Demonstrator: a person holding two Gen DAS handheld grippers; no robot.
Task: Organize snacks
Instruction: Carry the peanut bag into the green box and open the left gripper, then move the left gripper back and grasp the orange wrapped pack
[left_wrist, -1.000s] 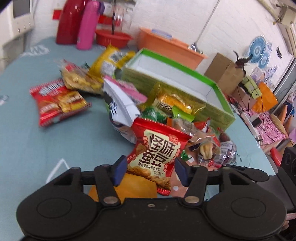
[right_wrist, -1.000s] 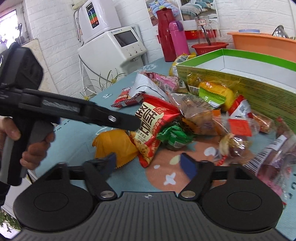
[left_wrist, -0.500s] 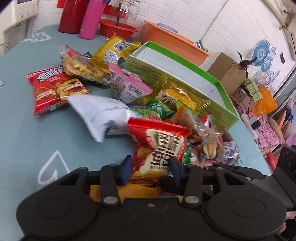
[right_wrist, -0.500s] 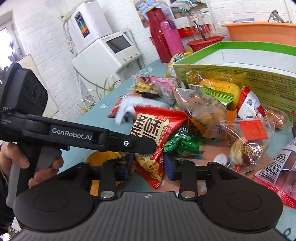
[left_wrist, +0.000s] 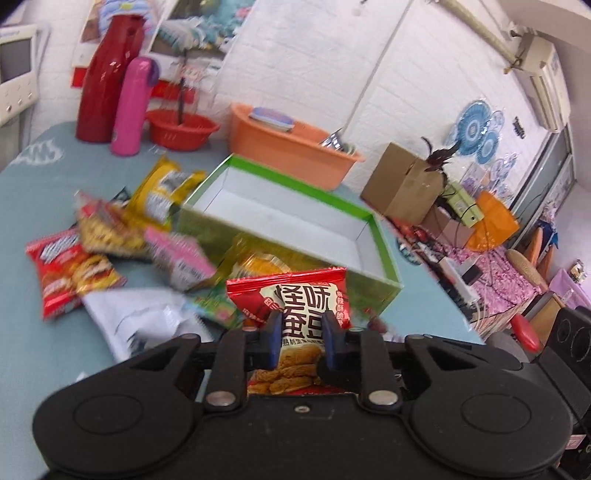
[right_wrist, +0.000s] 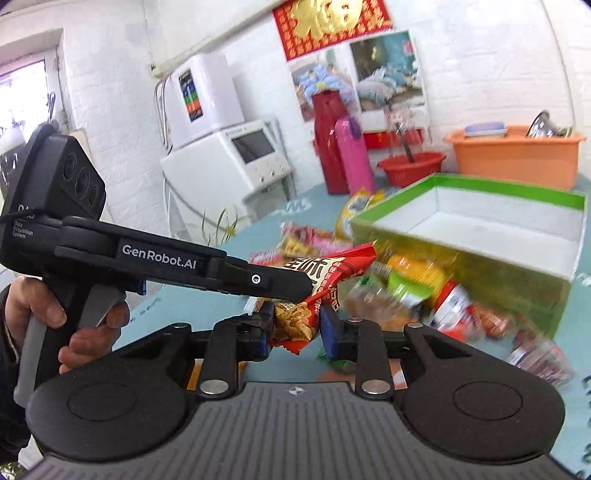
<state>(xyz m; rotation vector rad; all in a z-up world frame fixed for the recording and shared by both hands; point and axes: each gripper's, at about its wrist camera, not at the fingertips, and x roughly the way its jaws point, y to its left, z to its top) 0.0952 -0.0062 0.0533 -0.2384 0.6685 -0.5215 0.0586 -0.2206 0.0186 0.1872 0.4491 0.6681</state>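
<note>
— While the red snack bag (left_wrist: 291, 295) is hanging clear of the table, what is gripping it?

— Both tools, it seems. The left gripper (left_wrist: 300, 341) is pinching the bag's lower half, its two blue-padded fingers (left_wrist: 274, 339) drawn in close against the packet. In the right wrist view the right gripper (right_wrist: 295, 328) is sitting narrow around the bag's bottom corner (right_wrist: 295, 321) — one pad is clearly touching it, though whether the other is pressing it I cannot tell.

— And where is the bag sitting relative to the green box (left_wrist: 291, 206)?

— Just in front of the box's near wall and a little above the snack pile, label facing the left camera. The box itself is lying open, its white inside showing.

— What is lying around the box?

— Against its near wall a yellow packet (left_wrist: 258, 264) is leaning; to the left of the box a pink packet (left_wrist: 177, 254), a yellow bag (left_wrist: 162, 188) and a red checkered bag (left_wrist: 66, 273) are spreading over the blue table (left_wrist: 48, 350). Nearer than the box, a white wrapper (left_wrist: 140, 317) is lying flat.

— Behind it?

— An orange tub (left_wrist: 288, 144), a red basin (left_wrist: 181, 129), a pink flask (left_wrist: 131, 107) and a red flask (left_wrist: 109, 81) are standing along the wall.
</note>
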